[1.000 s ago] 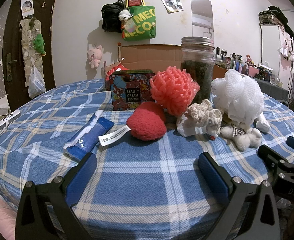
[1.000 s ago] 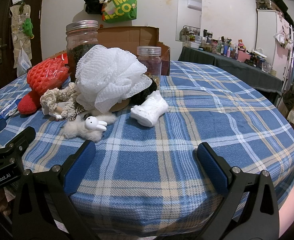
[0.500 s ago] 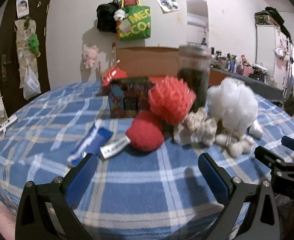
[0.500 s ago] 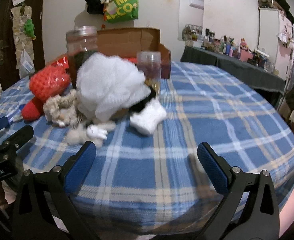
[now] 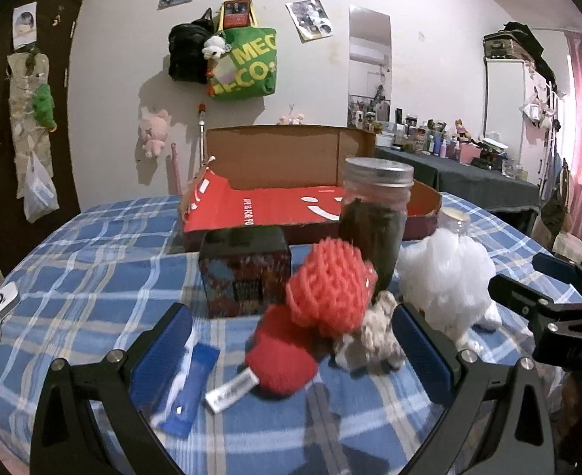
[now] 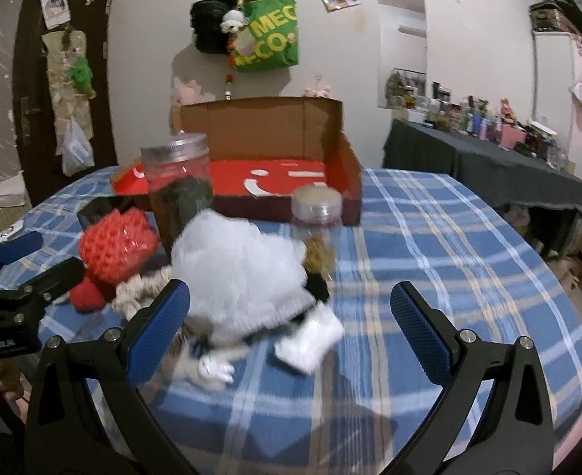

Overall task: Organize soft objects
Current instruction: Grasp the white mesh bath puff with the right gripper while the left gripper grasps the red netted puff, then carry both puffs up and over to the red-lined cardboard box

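Left wrist view: we hold the left gripper (image 5: 291, 350) spread wide and empty over the red knit heart (image 5: 281, 360) on the plaid cloth (image 5: 93, 277), judging it light and squashy, best pinched across its plump middle; right gripper (image 6: 289, 324) likewise agape above the white mesh pouf (image 6: 239, 273).

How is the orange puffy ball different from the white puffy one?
The orange puff is bright coral with a chunky, open net; the white puff is pale with finer, frillier mesh. The white puff looks bigger than the orange puff. The orange puff rests against a red knitted heart, while the white puff sits over small plush toys. Both are soft mesh balls on the blue plaid cloth, in front of the jar.
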`<act>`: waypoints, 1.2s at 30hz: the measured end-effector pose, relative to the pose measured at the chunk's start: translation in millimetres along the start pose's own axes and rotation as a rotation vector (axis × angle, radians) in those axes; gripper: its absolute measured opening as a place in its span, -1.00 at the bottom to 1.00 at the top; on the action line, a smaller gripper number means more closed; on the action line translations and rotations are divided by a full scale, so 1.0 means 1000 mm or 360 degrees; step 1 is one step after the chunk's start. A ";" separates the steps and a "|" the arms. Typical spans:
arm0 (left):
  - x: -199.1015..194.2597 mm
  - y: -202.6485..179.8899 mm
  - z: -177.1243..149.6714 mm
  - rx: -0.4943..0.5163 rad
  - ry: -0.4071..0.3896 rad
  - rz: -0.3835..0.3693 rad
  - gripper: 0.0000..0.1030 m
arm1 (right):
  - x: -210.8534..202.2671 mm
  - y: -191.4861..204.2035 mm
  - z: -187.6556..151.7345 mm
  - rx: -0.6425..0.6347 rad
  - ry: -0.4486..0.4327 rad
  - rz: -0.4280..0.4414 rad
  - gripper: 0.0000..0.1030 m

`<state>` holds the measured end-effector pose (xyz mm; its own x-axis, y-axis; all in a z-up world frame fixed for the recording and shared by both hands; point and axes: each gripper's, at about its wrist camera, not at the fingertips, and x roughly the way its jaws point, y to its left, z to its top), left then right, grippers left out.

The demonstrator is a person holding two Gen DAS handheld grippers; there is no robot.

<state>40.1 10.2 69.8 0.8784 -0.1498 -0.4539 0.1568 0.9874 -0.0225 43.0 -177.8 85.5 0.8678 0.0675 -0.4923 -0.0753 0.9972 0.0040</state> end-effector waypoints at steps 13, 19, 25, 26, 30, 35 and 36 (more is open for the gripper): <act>0.044 -0.003 0.022 0.0103 0.0133 -0.0081 0.93 | 0.054 0.002 0.022 -0.0101 0.0217 0.0304 1.00; 0.056 -0.005 0.014 0.0113 0.0227 -0.0128 0.46 | 0.062 0.005 0.016 -0.0076 0.0292 0.0440 0.41; 0.051 -0.011 0.008 0.0118 0.0257 -0.0220 -0.15 | 0.051 -0.001 0.013 -0.0008 0.0247 0.0497 -0.05; 0.050 -0.012 0.008 0.0118 0.0254 -0.0222 -0.17 | 0.050 -0.001 0.013 -0.0004 0.0246 0.0492 -0.08; 0.043 -0.011 0.010 0.0110 0.0234 -0.0224 -0.20 | 0.042 -0.002 0.012 -0.0004 0.0211 0.0470 -0.13; 0.035 -0.006 0.015 0.0099 0.0218 -0.0218 -0.20 | 0.031 -0.002 0.013 -0.0010 0.0176 0.0468 -0.14; 0.034 -0.005 0.016 0.0096 0.0215 -0.0217 -0.20 | 0.029 -0.002 0.014 -0.0013 0.0168 0.0460 -0.14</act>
<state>75.8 -1.0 68.8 0.7793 -0.2695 -0.5657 0.3004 0.9530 -0.0402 75.4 -177.1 83.5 0.7542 0.3443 -0.5592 -0.3161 0.9367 0.1505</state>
